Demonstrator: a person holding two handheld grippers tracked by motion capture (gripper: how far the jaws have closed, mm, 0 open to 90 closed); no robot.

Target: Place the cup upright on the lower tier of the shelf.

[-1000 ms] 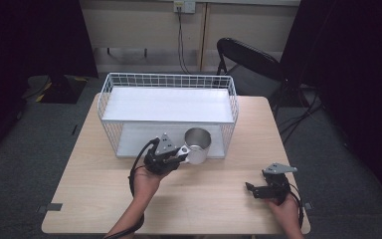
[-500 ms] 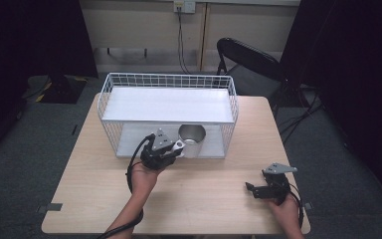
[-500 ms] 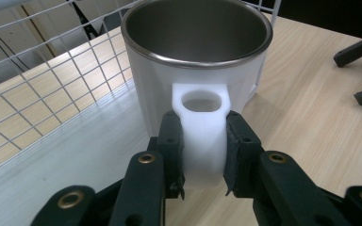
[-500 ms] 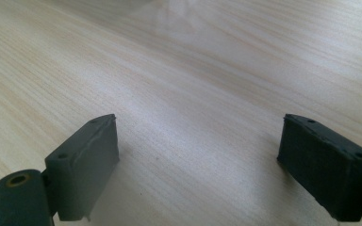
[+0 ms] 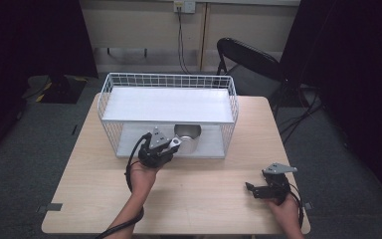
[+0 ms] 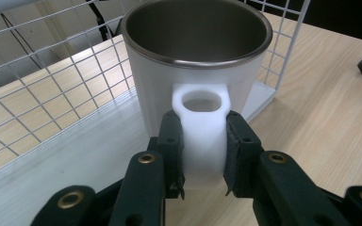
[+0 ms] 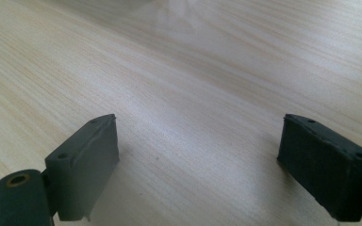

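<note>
Mug [image 6: 195,70] now deeper under wire rack [image 5: 129,82], in left hand-held gripper [image 6: 201,155].

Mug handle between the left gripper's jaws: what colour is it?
White, like the mug body; the handle shows best in the left gripper view.

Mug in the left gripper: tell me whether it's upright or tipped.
Upright: the mug has its rim on top, and the left gripper clamps its white handle.

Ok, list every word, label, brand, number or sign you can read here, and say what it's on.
None can be read.
The mug is plain white with a bare metal inside, and its handle has no marking.
The wire basket, its shelf and the table have no text or labels.
</note>
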